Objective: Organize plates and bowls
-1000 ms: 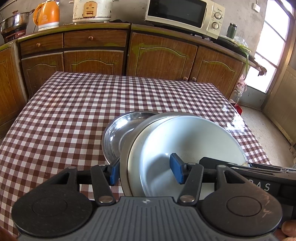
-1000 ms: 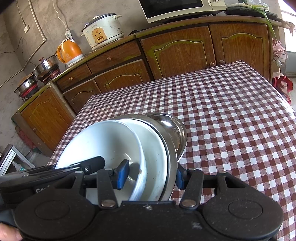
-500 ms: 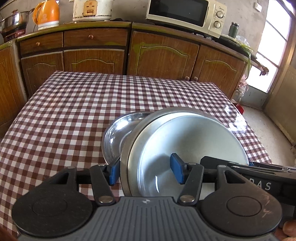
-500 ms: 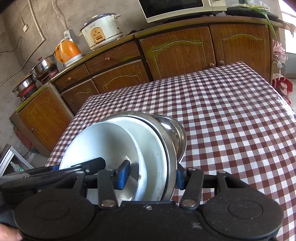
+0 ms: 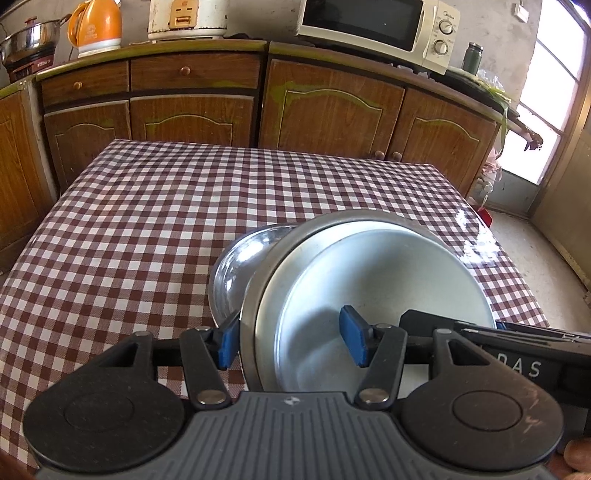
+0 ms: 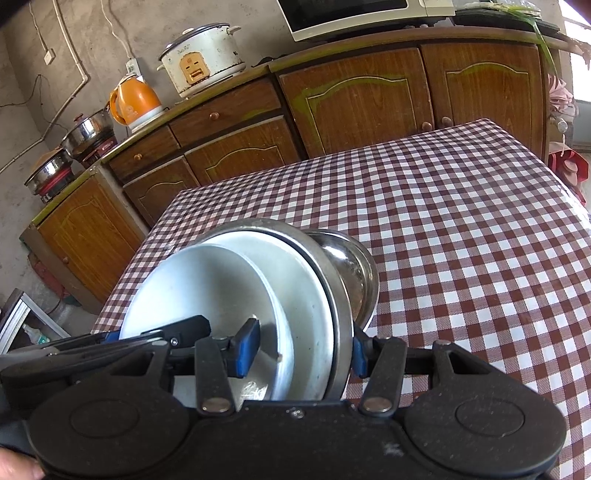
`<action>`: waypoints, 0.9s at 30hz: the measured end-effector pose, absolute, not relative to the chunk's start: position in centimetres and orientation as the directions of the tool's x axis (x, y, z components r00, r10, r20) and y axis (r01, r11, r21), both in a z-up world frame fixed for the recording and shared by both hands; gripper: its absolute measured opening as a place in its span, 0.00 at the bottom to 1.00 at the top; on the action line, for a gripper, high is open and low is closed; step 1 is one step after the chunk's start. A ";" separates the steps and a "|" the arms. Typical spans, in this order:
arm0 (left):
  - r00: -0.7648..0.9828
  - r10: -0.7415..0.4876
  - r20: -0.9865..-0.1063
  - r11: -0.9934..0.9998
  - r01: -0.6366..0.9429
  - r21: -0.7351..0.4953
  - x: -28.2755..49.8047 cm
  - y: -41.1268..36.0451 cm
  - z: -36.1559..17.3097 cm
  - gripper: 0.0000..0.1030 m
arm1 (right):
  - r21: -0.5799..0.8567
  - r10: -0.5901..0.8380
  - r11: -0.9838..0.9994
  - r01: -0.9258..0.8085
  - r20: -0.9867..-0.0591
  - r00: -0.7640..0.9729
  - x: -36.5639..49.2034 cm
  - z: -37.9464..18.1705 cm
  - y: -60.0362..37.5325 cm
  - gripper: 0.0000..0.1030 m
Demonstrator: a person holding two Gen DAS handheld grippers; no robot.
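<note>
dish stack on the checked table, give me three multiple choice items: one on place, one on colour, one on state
1. Where is the shiny steel bowl relative to the stacked dishes?
A. behind and under them
B. on the counter
C. on the floor

2. What colour is the kettle on the counter?
A. blue
B. orange
C. black

3. How do the stacked dishes sit?
A. flat on the table
B. upside down
C. tilted up, gripped at the rim from both sides

Answers: 1 A, its rim shows past the far edge of the stack on the tablecloth. 2 B, it is plainly orange. 3 C, the left tool and right tool each straddle the raised rim.
</note>
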State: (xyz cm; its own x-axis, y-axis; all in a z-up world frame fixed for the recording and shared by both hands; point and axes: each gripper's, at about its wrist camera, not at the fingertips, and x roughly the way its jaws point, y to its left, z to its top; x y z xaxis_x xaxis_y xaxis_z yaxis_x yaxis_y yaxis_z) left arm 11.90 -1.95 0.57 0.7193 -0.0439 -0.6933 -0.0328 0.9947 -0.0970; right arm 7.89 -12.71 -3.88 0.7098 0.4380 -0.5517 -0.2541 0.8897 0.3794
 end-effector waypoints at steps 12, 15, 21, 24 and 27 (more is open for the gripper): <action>0.711 -0.037 -0.703 0.994 -0.044 -0.097 13.0 -0.9 0.4 0.55 | 0.394 0.449 0.883 -0.254 -0.558 0.698 9.2 -4.1 -12.2 0.58; 0.707 -0.039 -0.706 0.994 -0.044 -0.099 13.4 -0.7 0.3 0.55 | 0.395 0.449 0.884 -0.251 -0.560 0.696 9.6 -4.2 -12.1 0.58; 0.704 -0.039 -0.709 0.995 -0.041 -0.095 14.2 -0.6 0.4 0.55 | 0.406 0.449 0.882 -0.241 -0.562 0.694 10.4 -4.2 -12.2 0.58; 0.704 -0.040 -0.709 0.995 -0.039 -0.094 14.5 -0.6 0.4 0.55 | 0.410 0.449 0.880 -0.237 -0.562 0.695 10.9 -4.1 -12.2 0.58; 0.705 -0.038 -0.708 0.995 -0.036 -0.089 14.8 -0.5 0.5 0.55 | 0.417 0.451 0.878 -0.234 -0.560 0.695 11.3 -4.1 -12.3 0.59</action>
